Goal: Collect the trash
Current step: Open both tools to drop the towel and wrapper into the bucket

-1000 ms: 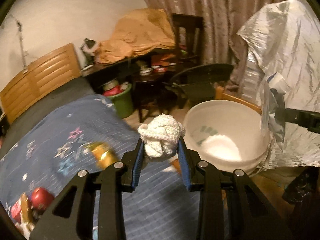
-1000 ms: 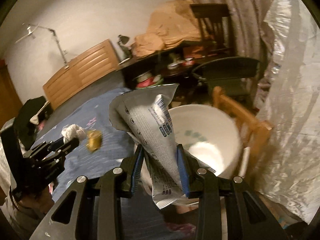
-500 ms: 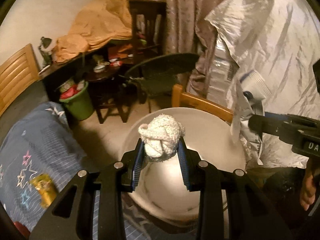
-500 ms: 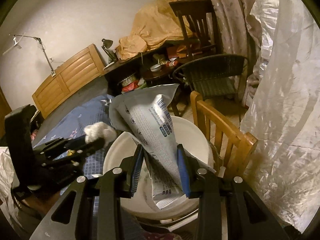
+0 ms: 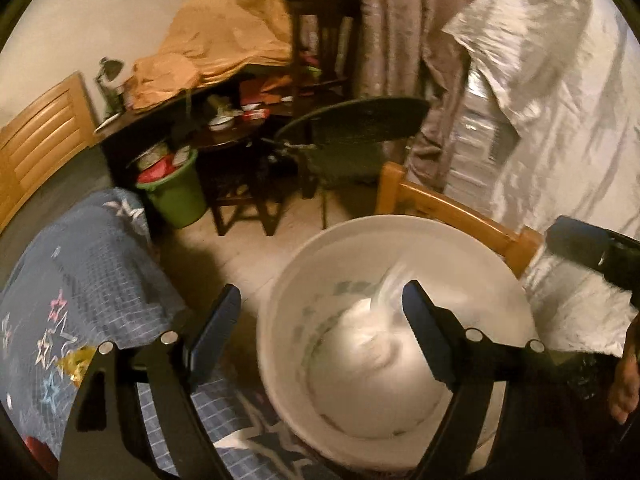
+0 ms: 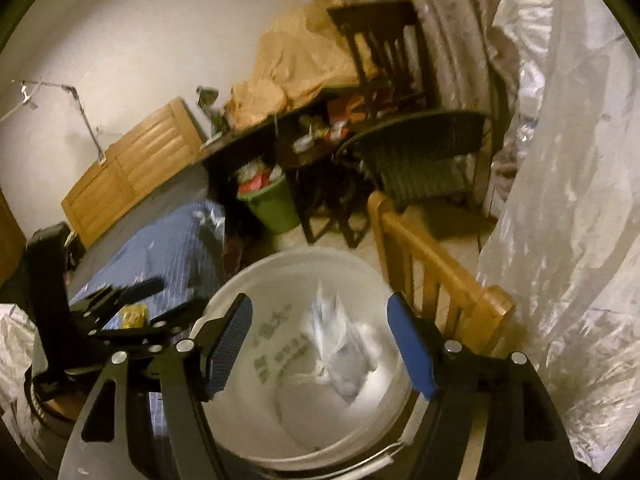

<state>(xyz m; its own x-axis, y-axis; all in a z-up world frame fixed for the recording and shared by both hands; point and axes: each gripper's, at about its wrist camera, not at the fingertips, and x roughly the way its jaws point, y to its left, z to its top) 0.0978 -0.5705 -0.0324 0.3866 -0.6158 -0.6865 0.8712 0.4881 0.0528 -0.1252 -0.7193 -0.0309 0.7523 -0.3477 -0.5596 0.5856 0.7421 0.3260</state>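
Left wrist view showed your left gripper (image 5: 320, 320) poised over the white bucket (image 5: 288, 280), its fingers (image 5: 216, 324) spreading with nothing between them. A blurred white wad (image 5: 372, 332) lay inside the bucket, directly below the gap, which suggests you let go there so it would fall straight in.

Right wrist view showed the same for your right gripper (image 6: 320, 344): fingers (image 6: 412, 352) opening, empty, pointed down into the bucket (image 6: 240, 292). A crumpled white wrapper (image 6: 340, 352) sat on the bucket floor under them, clear of the pads. You held both tools above the rim rather than inside, probably to drop without knocking the wall.

On the blue bedspread (image 5: 80, 264) a yellow scrap (image 5: 76, 364) lay uncollected, so the job looked unfinished. A wooden chair (image 6: 440, 280) stood just beside the bucket.
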